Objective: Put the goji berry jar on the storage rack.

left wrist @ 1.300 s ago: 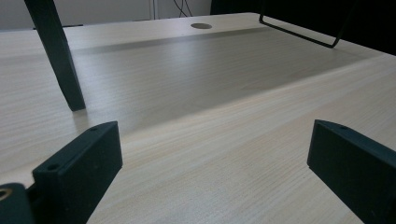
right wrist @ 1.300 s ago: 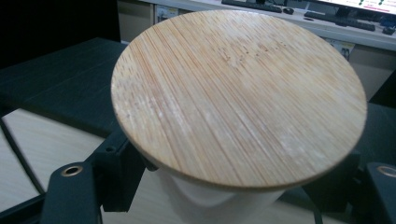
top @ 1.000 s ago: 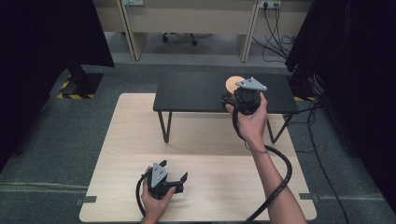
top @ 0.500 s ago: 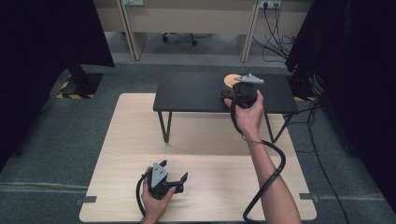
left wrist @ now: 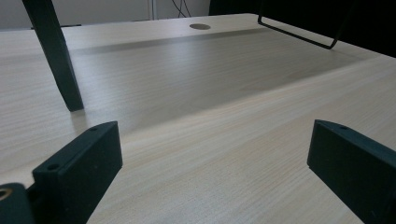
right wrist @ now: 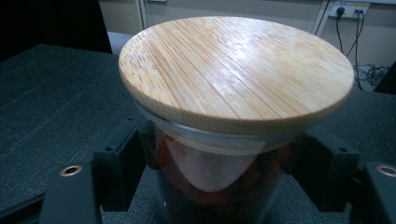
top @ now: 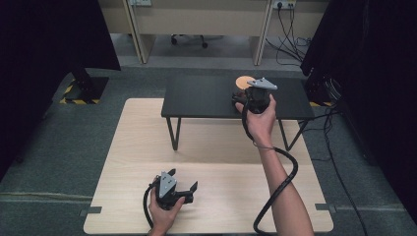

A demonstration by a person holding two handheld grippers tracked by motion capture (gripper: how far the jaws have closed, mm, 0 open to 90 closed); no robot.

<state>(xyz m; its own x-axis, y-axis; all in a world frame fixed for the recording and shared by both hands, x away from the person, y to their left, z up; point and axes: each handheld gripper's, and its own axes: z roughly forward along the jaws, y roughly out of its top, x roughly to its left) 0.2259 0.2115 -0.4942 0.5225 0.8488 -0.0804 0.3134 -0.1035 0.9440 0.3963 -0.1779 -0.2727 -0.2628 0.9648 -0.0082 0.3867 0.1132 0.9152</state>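
My right gripper [right wrist: 215,186] pinches a glass jar [right wrist: 215,186], its wooden lid [right wrist: 236,70] hiding the reddish contents, while my left gripper [left wrist: 215,177] rests spread.

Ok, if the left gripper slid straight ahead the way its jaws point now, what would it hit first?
Probably nothing soon: the left gripper is open over bare wooden table. The black table's leg stands left of that line and its wire leg frame far right, though depth is unclear.
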